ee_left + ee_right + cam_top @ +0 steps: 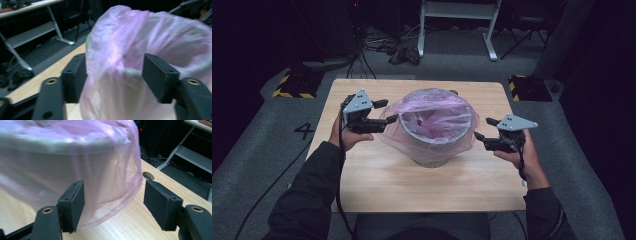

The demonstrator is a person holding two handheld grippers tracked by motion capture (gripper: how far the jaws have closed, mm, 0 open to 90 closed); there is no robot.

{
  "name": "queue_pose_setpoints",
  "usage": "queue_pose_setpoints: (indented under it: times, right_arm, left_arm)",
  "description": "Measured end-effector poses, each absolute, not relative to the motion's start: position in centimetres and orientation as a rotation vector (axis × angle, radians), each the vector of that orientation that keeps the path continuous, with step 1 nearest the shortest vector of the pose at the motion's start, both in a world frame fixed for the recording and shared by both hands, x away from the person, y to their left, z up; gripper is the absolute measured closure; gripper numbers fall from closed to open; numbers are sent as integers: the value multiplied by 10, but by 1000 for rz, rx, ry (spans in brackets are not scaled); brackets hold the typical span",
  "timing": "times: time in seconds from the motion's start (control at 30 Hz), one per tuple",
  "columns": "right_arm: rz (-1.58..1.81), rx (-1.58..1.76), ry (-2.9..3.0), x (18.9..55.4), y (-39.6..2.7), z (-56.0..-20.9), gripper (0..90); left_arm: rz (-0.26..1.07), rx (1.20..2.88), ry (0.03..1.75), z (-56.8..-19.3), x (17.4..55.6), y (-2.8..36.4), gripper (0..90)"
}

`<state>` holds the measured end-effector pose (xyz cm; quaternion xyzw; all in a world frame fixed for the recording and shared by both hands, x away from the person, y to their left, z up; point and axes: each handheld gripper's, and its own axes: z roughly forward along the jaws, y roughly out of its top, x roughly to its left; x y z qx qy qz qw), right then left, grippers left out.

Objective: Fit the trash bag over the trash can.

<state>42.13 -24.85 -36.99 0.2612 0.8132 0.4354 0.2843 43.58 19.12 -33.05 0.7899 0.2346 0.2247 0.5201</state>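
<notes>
Fingers (160,77) of both grippers parted, released, beside grey bin (432,150) lined with pink bag (432,112).

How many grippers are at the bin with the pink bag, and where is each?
2. The left gripper is at the left side of the pink bag, film between its open jaws. The right gripper is just off the bag's right side, open.

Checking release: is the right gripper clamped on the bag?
No. In the right gripper view the right gripper has its jaws apart, the pink bag loose between them.
</notes>
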Motion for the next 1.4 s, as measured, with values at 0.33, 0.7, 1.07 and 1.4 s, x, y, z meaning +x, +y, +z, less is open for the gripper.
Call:
queue_pose_setpoints:
  times: [0.33,0.7,1.07,1.4]
  right_arm:
    - [1123,721,2320,460,-243,-378,250]
    - [1222,734,2335,484,-247,-390,553]
    - [1234,750,2276,489,-240,-394,900]
    - [1227,774,2286,497,-233,-406,900]
  left_arm:
    - [440,1918,586,-335,469,193,425]
    - [418,1929,598,-337,484,188,642]
    - [492,1804,679,-356,504,186,900]
    - [427,1801,858,-395,535,169,900]
